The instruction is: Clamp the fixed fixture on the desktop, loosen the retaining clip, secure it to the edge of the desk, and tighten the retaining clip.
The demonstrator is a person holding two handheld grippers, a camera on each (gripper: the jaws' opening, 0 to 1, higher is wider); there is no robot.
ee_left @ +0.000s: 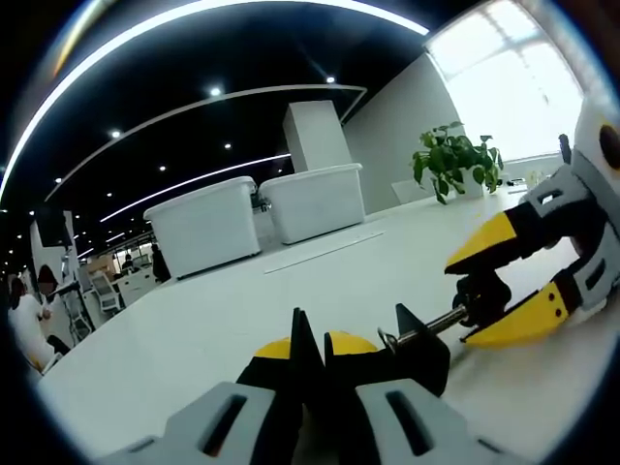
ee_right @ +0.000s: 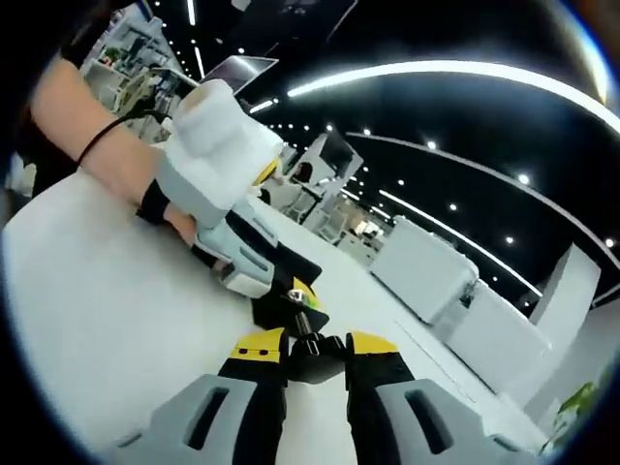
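My left gripper (ee_left: 310,351) pinches the black clamp (ee_left: 417,354); my right gripper (ee_right: 315,351) grips its screw knob (ee_right: 308,345). I should twist slowly, left steady.

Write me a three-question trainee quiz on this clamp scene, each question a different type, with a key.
1. True or false: the left gripper is shut on the black clamp body.
2. Multiple choice: the right gripper has its fingers around which part? A) the black screw knob B) a plant leaf C) a storage bin lid
3. Fill in: beyond the white desk stand two white ______ and a potted plant.

Key: 1 true; 2 A; 3 storage bins
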